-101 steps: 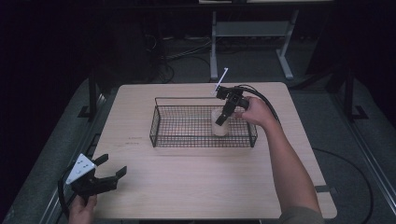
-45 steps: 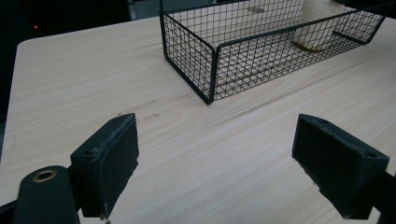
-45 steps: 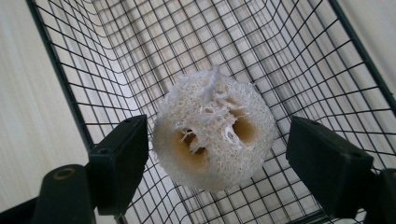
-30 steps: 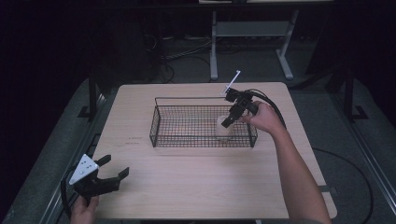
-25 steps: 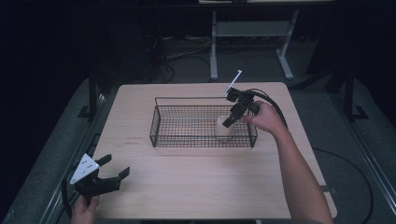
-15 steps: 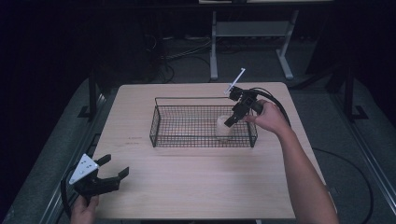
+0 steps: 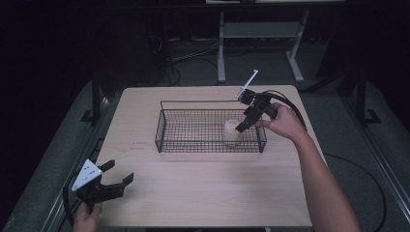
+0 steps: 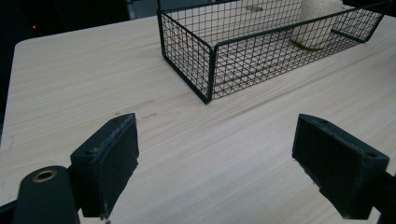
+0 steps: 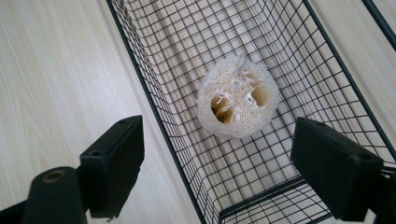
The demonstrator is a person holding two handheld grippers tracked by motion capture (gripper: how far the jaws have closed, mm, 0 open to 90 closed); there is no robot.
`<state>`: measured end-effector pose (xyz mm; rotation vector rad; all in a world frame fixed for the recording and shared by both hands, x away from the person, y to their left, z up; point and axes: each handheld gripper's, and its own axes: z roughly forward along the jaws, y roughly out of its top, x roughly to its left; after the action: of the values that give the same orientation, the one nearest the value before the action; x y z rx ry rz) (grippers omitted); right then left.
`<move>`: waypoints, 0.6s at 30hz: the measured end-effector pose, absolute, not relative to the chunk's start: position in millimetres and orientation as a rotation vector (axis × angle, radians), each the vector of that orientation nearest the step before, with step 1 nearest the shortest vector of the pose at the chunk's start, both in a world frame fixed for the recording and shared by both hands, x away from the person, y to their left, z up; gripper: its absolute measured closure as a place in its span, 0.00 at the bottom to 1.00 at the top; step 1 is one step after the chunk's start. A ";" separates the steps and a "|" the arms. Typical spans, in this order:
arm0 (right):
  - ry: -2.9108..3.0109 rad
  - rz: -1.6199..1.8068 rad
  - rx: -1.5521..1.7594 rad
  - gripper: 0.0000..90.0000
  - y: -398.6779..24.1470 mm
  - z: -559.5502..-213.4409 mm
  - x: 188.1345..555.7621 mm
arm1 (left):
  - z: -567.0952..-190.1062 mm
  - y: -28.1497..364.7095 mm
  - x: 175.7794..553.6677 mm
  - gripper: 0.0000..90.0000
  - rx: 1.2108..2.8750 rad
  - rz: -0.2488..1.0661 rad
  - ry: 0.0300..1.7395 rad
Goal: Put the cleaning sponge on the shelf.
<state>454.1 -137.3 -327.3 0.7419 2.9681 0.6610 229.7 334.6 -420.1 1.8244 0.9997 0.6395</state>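
1. One loofah piece [image 9: 238, 97] standing upright on the floor of the wire basket [image 7: 167, 140], toward its right end, close to the near wall; seen also through the mesh in the left gripper view [image 8: 317, 25].
2. Right gripper [image 7: 245, 123] poised just above the loofah piece, tilted down into the basket. Fingers [image 9: 114, 163] released and apart, lately widening, nothing between them; no contact with the loofah piece.
3. Left gripper [image 7: 115, 180] parked at the near left corner of the surface [image 7: 212, 193], well apart from the basket. Fingers [image 8: 109, 161] spread wide, grasping nothing.
4. Judged status: placement into the basket complete, withdrawal of the right gripper pending.
5. Risks noted:
   - Snagging on the basket's near rim during withdrawal, since one finger sits outside the wall and one inside in the right gripper view; likely result, basket dragged or tipped.
   - Loose fibres at the top of the loofah piece catching a finger pad; likely result, piece lifted out or toppled.
   - Trailing cable brushing the far rim and shifting the basket.
   - Basket unrestrained, left gripper too far off to steady it.
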 end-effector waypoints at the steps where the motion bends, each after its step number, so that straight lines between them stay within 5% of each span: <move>1: 2.969 0.659 0.748 0.19 -137.3 -326.7 453.3 | -420.1 334.5 229.7 0.15 1.824 0.639 1.000; 18: 2.970 0.675 0.729 0.19 -140.8 -324.9 435.4 | -420.1 334.8 229.7 0.15 1.824 0.640 1.000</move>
<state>435.4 -140.8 -324.9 0.7289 2.9705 0.6752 229.7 334.8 -420.1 1.8238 1.0000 0.6397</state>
